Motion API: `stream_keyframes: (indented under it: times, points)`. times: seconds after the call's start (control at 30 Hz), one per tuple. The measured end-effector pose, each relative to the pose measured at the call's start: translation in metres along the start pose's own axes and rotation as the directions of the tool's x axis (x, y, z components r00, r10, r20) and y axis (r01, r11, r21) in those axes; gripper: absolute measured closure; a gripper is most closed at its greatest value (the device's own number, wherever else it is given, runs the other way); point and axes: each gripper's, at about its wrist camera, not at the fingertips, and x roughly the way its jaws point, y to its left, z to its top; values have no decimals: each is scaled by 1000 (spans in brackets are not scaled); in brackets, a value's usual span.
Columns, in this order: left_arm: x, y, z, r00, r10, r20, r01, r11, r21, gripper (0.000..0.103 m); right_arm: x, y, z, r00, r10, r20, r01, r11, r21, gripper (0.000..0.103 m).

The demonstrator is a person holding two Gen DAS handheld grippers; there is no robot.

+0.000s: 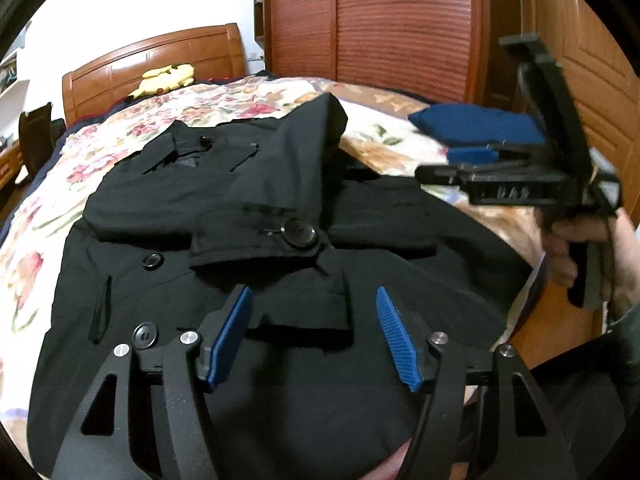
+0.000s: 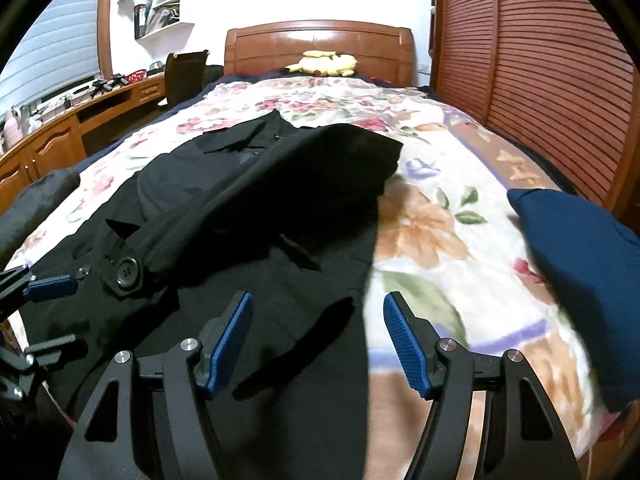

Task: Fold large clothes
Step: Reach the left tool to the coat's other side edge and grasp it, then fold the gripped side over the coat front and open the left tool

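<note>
A black coat (image 1: 248, 192) with large buttons lies spread on the flowered bedspread (image 1: 48, 240), one sleeve (image 1: 288, 152) folded across its front. In the right wrist view the same coat (image 2: 256, 208) fills the left and middle. My left gripper (image 1: 314, 300) hovers open over the coat's lower front with nothing between its blue pads (image 1: 234, 332). My right gripper (image 2: 317, 300) is open above the coat's right edge, also with nothing in it. It shows in the left wrist view as the right gripper (image 1: 476, 164), held by a hand (image 1: 568, 248).
A folded dark blue garment (image 2: 580, 264) lies on the bed's right side. A yellow plush toy (image 2: 326, 64) rests by the wooden headboard (image 2: 320, 44). Louvred wardrobe doors (image 2: 540, 80) stand along the right. A desk (image 2: 80, 120) and a chair (image 2: 186, 76) are at the left.
</note>
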Motion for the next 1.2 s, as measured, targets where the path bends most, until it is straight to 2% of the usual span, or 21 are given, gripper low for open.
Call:
stream_keyframes:
  times: [0.13, 0.2, 0.23, 0.27, 0.3, 0.37, 0.5, 0.67, 0.87, 1.0, 1.2]
  points:
    - [19, -4, 0, 998, 23, -63, -22, 1000, 15, 40, -7, -4, 3, 1000, 12, 9, -12, 1000, 18, 34]
    - [26, -2, -1, 996, 33, -87, -30, 999, 29, 65, -10, -2, 4, 1000, 22, 13, -22, 1000, 12, 34]
    - [28, 0, -2, 995, 14, -101, -11, 1000, 30, 87, -12, 0, 4, 1000, 25, 14, -25, 1000, 6, 34]
    - [27, 2, -1, 994, -8, -107, 11, 1000, 22, 94, -13, 2, 5, 1000, 28, 14, -28, 1000, -1, 34]
    - [23, 6, 1, 995, -19, -102, 20, 1000, 15, 97, -14, 3, 6, 999, 33, 17, -33, 999, -6, 34]
    - [9, 15, 9, 998, -2, -62, 3, 1000, 5, 98, -18, 6, 8, 998, 56, 31, -55, 998, -12, 34]
    - [-37, 53, 37, 999, 25, 47, -21, 996, -90, 99, -18, 9, 9, 997, 68, 34, -68, 998, -8, 34]
    - [-73, 100, 58, 991, 97, 91, -82, 985, -153, 99, -6, 8, 8, 998, 59, 13, -60, 998, 9, 34]
    - [-90, 154, 60, 986, 155, 68, -135, 962, -238, 99, 0, 12, 13, 998, 64, 8, -64, 998, 24, 34]
    - [-95, 172, 40, 978, 206, 25, -194, 951, -241, 99, 2, 18, 14, 998, 70, 8, -70, 997, 11, 34]
    - [-77, 189, 1, 972, 220, -79, -232, 941, -245, 99, 7, 20, 13, 998, 66, 2, -66, 998, 2, 34]
